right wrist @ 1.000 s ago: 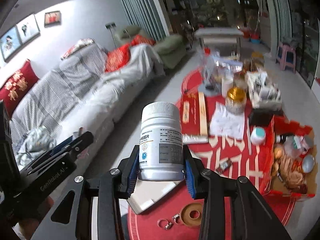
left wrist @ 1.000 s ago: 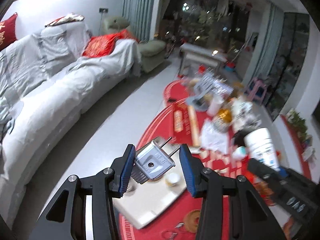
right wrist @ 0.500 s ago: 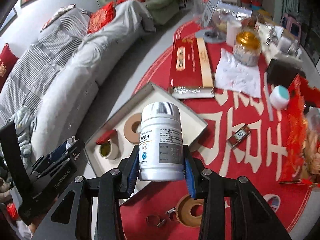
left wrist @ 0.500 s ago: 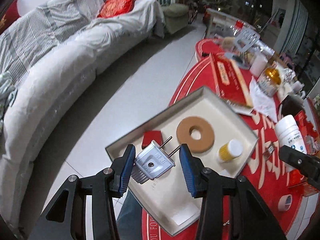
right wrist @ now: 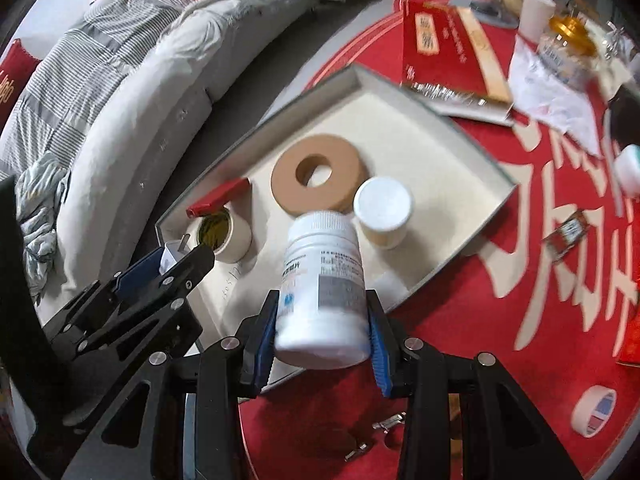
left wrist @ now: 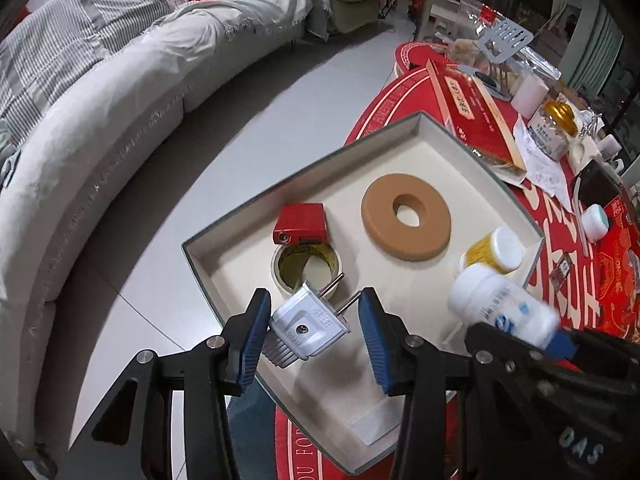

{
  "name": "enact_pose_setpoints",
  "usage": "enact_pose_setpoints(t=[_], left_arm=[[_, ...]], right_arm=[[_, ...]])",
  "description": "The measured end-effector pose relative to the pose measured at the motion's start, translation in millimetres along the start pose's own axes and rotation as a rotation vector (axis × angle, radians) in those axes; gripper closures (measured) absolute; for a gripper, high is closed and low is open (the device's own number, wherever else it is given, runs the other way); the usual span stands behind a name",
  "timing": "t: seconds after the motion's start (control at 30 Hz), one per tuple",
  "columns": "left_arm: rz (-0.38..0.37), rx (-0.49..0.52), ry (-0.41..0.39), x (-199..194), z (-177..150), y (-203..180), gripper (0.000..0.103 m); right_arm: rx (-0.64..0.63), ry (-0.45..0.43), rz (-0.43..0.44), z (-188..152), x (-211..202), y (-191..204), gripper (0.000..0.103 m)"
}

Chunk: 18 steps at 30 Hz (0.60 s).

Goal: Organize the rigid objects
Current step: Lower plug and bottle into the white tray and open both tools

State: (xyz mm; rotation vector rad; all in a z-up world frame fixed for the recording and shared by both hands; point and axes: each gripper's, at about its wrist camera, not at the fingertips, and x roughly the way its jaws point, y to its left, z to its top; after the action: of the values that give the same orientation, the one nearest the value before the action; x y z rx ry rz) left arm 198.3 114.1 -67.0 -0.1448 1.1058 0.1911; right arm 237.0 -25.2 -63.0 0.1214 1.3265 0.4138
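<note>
My left gripper [left wrist: 314, 334] is shut on a white two-pin plug [left wrist: 306, 330], held above the near part of a shallow cream tray [left wrist: 436, 128]. My right gripper [right wrist: 323, 330] is shut on a white pill bottle [right wrist: 322, 288] and holds it tilted over the tray's [right wrist: 492, 164] near side; the bottle also shows in the left wrist view [left wrist: 502, 306]. In the tray lie a tan ring [left wrist: 406, 216], a red lighter [left wrist: 300, 224], a tape roll [left wrist: 306, 268] and a small yellow bottle with a white cap [left wrist: 496, 250].
The tray sits at the edge of a round red table [right wrist: 540, 320]. Behind it lie a red box [left wrist: 472, 116], a gold-lid jar [left wrist: 556, 128] and paper. A tape roll [right wrist: 596, 410] and metal clips [right wrist: 388, 424] lie near the front. A grey sofa [left wrist: 120, 80] stands to the left.
Both grippers have come down and forward over the tray, so it looks larger. The pill bottle has tilted forward in the right gripper. Both grips are unchanged.
</note>
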Motion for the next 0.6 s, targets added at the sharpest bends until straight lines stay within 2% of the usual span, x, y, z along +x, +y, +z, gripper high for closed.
enact_pose_setpoints(t=[0.17,0.47,0.53,0.57,0.6], left_arm=[[-0.004,0.001,0.002,3.7,3.2,0.2,0.054],[-0.002,0.013,-0.012,8.0,12.5,-8.7,0.053],[0.012,0.023,-0.016,8.9,11.9,-11.0,0.045],[0.020,0.031,-0.012,9.9,11.4,-12.6,0.028],[0.026,0.036,-0.005,11.1,10.8,-14.0,0.012]], right_arm=[[0.028,0.018,-0.011,13.1,13.9,-8.1,0.062],[0.059,-0.027,-0.070,33.8,8.1,-21.5,0.063],[0.048,-0.044,-0.094,30.7,2.5,-21.3,0.051],[0.044,-0.045,-0.098,28.2,0.2,-21.8,0.041],[0.045,-0.044,-0.098,26.2,-0.9,-22.8,0.012]])
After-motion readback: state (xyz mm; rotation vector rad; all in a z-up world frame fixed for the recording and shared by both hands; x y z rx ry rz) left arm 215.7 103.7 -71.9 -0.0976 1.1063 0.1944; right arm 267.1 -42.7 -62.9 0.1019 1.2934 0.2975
